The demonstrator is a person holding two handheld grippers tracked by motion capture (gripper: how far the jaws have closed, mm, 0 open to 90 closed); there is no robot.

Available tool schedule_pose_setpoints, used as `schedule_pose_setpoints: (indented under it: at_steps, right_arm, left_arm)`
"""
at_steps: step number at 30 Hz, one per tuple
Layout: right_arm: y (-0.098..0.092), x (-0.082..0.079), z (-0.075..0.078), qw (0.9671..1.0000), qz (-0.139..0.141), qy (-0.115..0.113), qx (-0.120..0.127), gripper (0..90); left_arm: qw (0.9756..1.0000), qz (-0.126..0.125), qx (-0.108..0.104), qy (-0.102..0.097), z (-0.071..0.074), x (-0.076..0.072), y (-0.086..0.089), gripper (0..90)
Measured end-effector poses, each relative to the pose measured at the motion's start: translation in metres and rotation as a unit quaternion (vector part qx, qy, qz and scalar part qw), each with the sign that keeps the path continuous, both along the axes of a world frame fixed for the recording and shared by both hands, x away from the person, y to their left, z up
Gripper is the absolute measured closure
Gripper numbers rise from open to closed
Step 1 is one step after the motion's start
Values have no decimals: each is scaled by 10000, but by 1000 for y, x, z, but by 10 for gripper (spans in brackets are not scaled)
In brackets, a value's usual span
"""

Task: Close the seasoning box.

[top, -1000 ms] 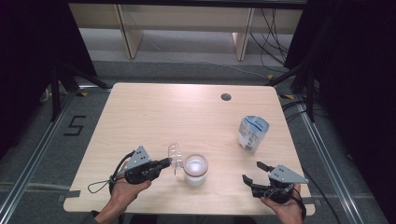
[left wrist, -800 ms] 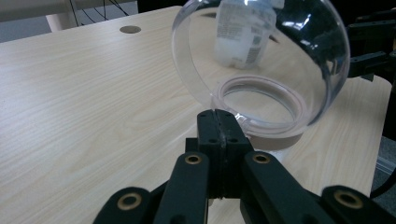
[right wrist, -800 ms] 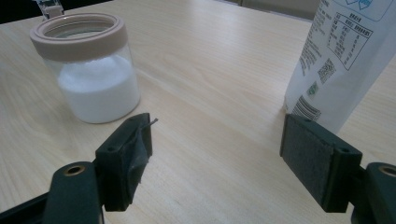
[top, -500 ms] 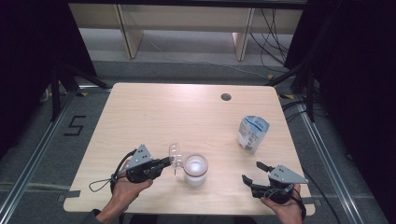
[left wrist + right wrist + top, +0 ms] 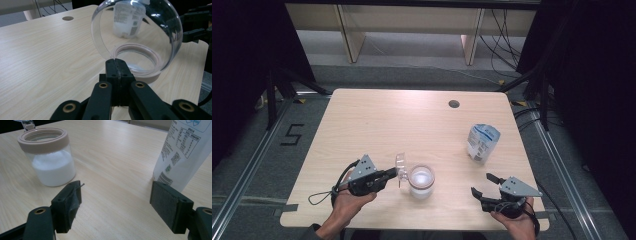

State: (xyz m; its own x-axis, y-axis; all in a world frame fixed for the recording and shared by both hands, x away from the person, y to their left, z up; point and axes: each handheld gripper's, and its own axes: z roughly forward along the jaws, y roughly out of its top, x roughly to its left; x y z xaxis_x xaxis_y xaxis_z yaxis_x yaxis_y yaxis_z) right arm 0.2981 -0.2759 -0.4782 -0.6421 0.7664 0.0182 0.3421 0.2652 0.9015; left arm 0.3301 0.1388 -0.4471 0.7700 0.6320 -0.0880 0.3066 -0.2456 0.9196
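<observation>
Lid (image 5: 136,32): clear plastic dome, smooth and glossy, thin rim; held on edge just beside the jar and slightly above its mouth, at the near-left part of the counter.
Jar (image 5: 421,180): clear round glass, straight-walled, with a matte beige collar ring around its open mouth; stands upright on the counter, near edge, left of centre.
Jar contents: fine white powder, filling roughly the lower half as seen in the right gripper view.
Pouch (image 5: 482,142): white plastic bag with blue print and small text blocks, top crumpled, standing upright at the right side of the counter, well apart from the jar.
Counter (image 5: 412,120): pale wood-grain laminate, rounded corners, one round cable hole near the far edge.
Left gripper (image 5: 393,173): black jaws closed flat together, pinching the lid's thin rim between the pads; held level, pointing toward the jar.
Right gripper (image 5: 482,185): jaws wide open, nothing between the dark felt-like pads; sits low at the near-right corner, pointing toward the jar and pouch, touching neither.
Hands: one on each gripper, entering from the near edge.
</observation>
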Motion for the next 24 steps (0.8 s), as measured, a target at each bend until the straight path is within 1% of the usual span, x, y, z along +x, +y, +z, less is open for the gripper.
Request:
schedule_pose_setpoints:
  at_steps: [2,3,4,7,8,9,12,13,14,16,20,21,24]
  right_arm:
    - [0,0,0,10000,0,24,15,263]
    - [0,0,0,10000,-13,-18,-15,263]
    - [0,0,0,10000,-11,-20,-13,263]
    - [0,0,0,10000,-13,-15,-12,263]
    - [0,0,0,10000,-15,-15,-10,263]
    - [0,0,0,10000,-13,-14,-8,263]
    - [0,0,0,10000,-10,-13,-7,263]
    - [0,0,0,10000,-8,-17,-7,263]
    - [0,0,0,10000,-10,-15,-7,263]
    - [0,0,0,10000,-6,-50,-24,263]
    - [-1,0,1,10000,-29,-54,-58,263]
    - [0,-1,1,10000,-42,-8,-33,263]
    - [0,-1,1,10000,-31,-29,-41,263]
  left_arm:
    - [10000,-5,-7,-4,0,0,-1,894]
    - [10000,-1,-19,14,0,0,-2,894]
    - [10000,-35,-52,7,0,0,-2,894]
    - [10000,-46,-58,4,0,0,-4,894]
    - [10000,-16,-10,35,1,-1,-5,894]
    - [10000,-55,33,-31,1,0,-5,894]
    - [10000,-81,30,-45,1,0,-7,894]
    - [10000,-67,22,-20,1,-1,-8,894]
    - [9999,-121,-3,-44,1,0,-8,894]
    - [9999,-136,-10,-48,1,0,-10,894]
    - [9998,-155,83,-66,2,-1,-13,894]
    - [9998,-165,71,-73,2,-1,-14,894]
    - [9998,-177,63,-61,2,-2,-15,893]
